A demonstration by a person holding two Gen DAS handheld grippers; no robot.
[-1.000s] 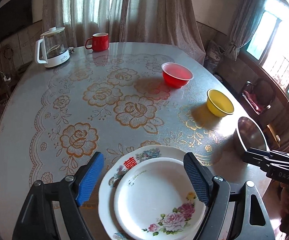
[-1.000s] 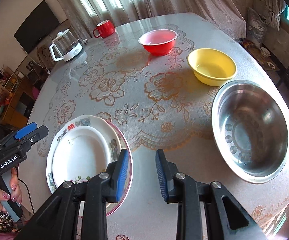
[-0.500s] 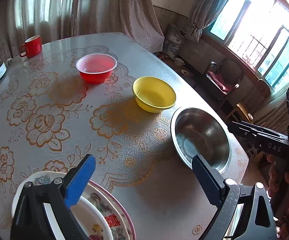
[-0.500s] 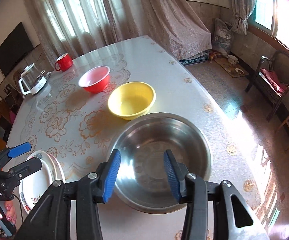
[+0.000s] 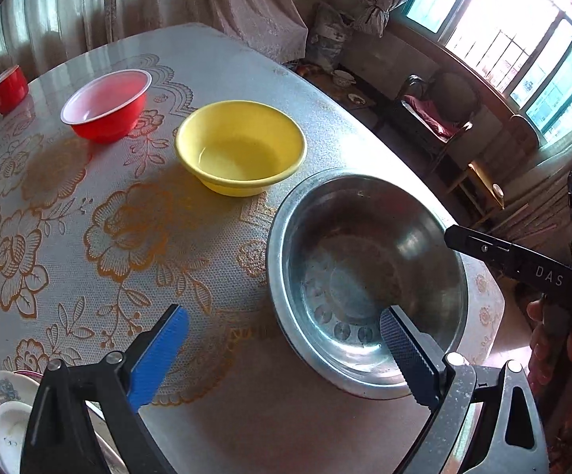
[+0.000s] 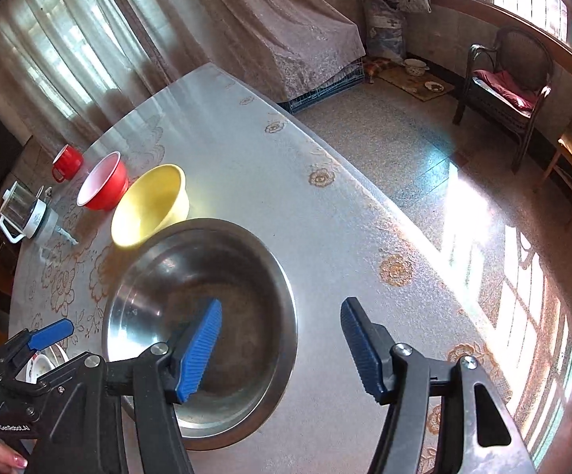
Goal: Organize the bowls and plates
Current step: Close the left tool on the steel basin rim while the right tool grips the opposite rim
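Two claws close on the steel bowl (image 5: 365,276) together, both spread wide and holding nothing. The right claw (image 6: 282,339) straddles the bowl's far wall, one pad inside and one outside; the left claw (image 5: 286,347) brackets the near rim. The bowl sits near the edge of the surface (image 6: 246,150), with the yellow bowl (image 5: 242,150) just beside it and the red bowl (image 5: 106,104) beyond. A pinch on that slick, sloped metal may slip, tip the bowl, or shove it off the edge.
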